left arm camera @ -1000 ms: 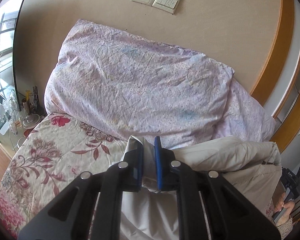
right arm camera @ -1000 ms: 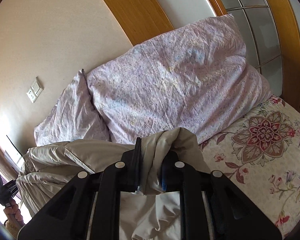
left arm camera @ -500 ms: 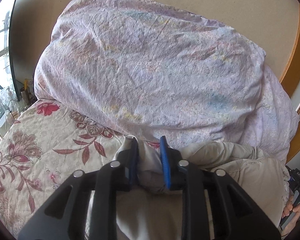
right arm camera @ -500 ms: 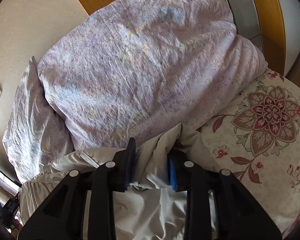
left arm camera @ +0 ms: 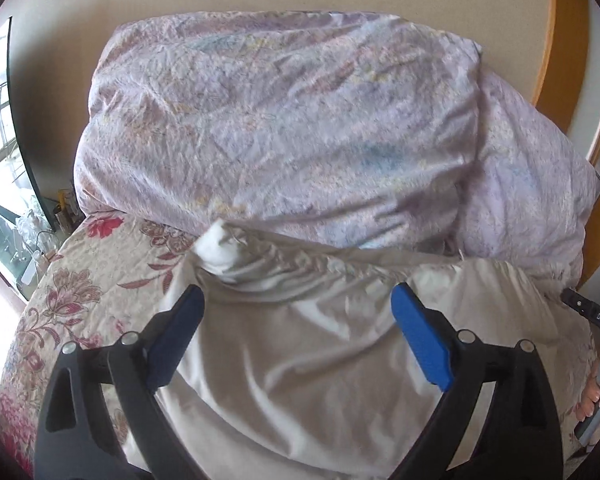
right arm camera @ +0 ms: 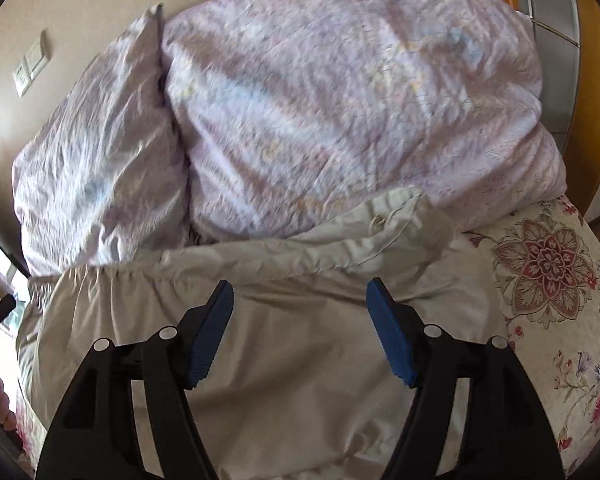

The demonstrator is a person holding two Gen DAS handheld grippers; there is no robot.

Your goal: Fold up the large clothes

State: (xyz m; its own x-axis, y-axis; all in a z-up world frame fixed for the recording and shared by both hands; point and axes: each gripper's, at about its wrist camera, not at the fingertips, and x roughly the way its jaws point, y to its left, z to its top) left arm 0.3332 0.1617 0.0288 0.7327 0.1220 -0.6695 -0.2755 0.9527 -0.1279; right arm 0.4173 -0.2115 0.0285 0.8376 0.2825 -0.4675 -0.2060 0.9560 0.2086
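Beige garment (left arm camera: pixel 300 344) (right arm camera: pixel 284 344) lies spread on the floral bed sheet (left arm camera: pixel 92 280) (right arm camera: pixel 552 280), top edge against the lilac pillows (left arm camera: pixel 284 120) (right arm camera: pixel 340 100). My left gripper (left arm camera: pixel 296 320) and right gripper (right arm camera: pixel 300 312) hover over it, fingers (left arm camera: pixel 418 336) (right arm camera: pixel 388 340) spread wide, gripping nothing.

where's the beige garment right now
The garment lies on the floral bedsheet, its far edge against the lilac pillows, under both open tongs.
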